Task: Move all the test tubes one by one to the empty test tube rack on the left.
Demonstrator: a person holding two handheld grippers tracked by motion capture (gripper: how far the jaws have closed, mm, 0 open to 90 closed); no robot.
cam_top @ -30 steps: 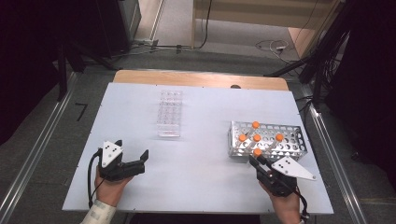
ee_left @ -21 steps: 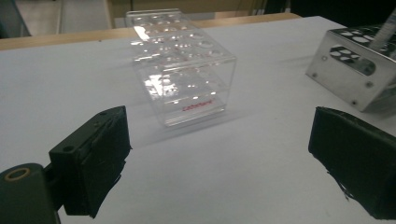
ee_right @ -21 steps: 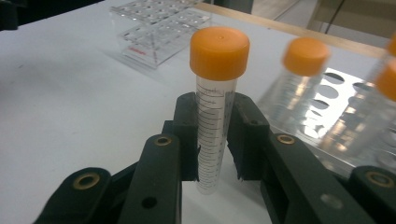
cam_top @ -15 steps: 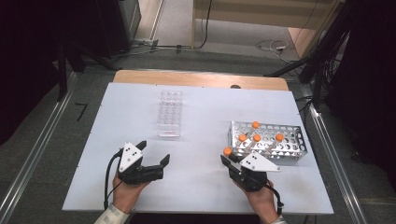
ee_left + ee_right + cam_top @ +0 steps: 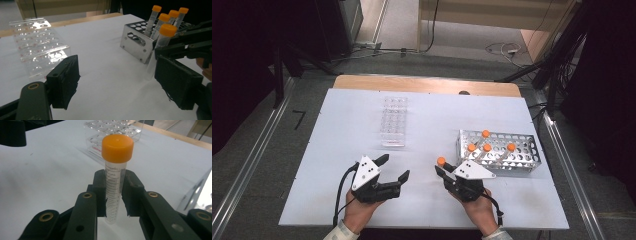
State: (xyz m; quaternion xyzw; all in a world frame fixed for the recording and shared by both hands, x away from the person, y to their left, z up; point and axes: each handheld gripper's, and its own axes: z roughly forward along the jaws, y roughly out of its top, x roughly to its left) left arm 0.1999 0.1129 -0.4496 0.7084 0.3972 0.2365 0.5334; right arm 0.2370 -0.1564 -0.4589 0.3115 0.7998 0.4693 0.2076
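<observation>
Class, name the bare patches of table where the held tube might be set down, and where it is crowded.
Bare: between clear rack and metal rack; left of the clear rack. Crowded: near edge, by left gripper and right gripper.

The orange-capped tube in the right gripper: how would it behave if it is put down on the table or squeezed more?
The tube looks clear and empty, so probably light. It is tall and narrow with a wider orange cap, so standing free it would likely tip, then roll. The right gripper clamps smooth plastic; it may slip, though it seems stiff.
</observation>
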